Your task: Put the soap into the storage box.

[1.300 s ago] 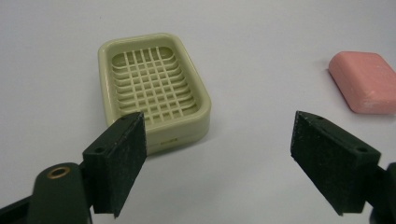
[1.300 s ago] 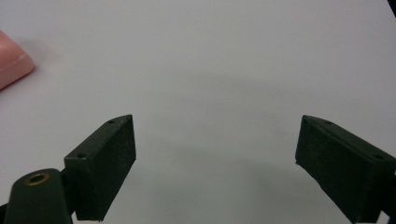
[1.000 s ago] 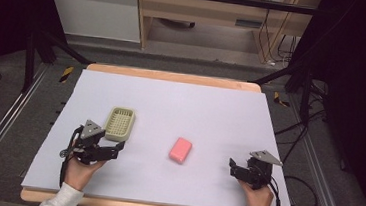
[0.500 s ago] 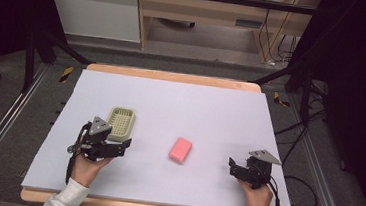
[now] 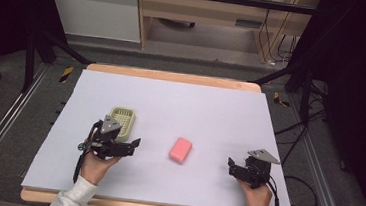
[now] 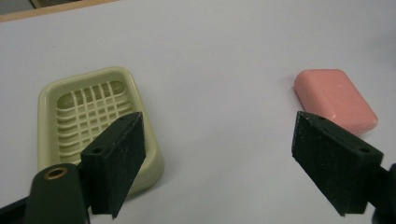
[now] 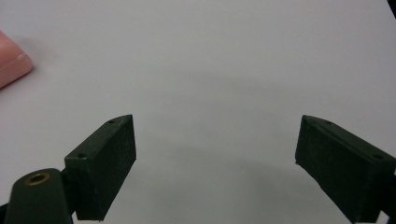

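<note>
Both of my hand-held grippers, left (image 5: 128,145) and right (image 5: 233,166), are released and empty; pink soap (image 5: 181,149) lies on the surface, not yet in the soap dish (image 5: 122,121).

one pale green soap dish (image 5: 122,121) and one pink soap bar (image 5: 181,149) are lying on the desk (image 5: 211,105); two hand-held grippers are hovering there.

High view was set above the near edge, angled forward and down over the whole table (image 5: 211,105). Both gripper views were mounted low and close to the tabletop, aimed between their own jaws. The pink soap (image 5: 181,149) (image 6: 335,99) (image 7: 11,65) was shared by all three.
</note>
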The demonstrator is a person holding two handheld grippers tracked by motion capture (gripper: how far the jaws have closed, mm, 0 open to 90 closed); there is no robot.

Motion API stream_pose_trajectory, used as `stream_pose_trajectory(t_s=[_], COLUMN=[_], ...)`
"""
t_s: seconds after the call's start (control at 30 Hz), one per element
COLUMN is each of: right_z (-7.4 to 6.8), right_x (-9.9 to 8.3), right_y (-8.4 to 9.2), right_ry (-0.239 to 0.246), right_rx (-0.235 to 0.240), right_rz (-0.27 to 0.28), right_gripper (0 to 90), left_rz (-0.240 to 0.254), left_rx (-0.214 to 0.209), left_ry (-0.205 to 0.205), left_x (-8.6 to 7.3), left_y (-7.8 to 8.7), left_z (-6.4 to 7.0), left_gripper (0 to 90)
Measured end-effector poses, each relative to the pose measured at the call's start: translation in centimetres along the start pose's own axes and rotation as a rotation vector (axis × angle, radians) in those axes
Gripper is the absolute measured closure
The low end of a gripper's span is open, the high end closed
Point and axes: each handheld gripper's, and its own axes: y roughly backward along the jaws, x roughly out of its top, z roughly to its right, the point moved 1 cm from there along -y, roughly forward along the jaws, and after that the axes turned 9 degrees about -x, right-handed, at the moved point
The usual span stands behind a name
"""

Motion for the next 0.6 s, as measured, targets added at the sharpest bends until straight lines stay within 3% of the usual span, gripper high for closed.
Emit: stream_pose_trajectory(t_s=[0.6], right_z=[-0.1], right_x=[0.1], right_y=[0.1], right_ry=[-0.001], right_rx=[0.004], right_rz=[0.006], right_gripper=[12.6], left_rz=[-0.004], left_rx=[-0.044], left_ry=[-0.017], left_x=[1.7], left_y=[-1.9], left_z=[2.1], left_gripper=[16.5])
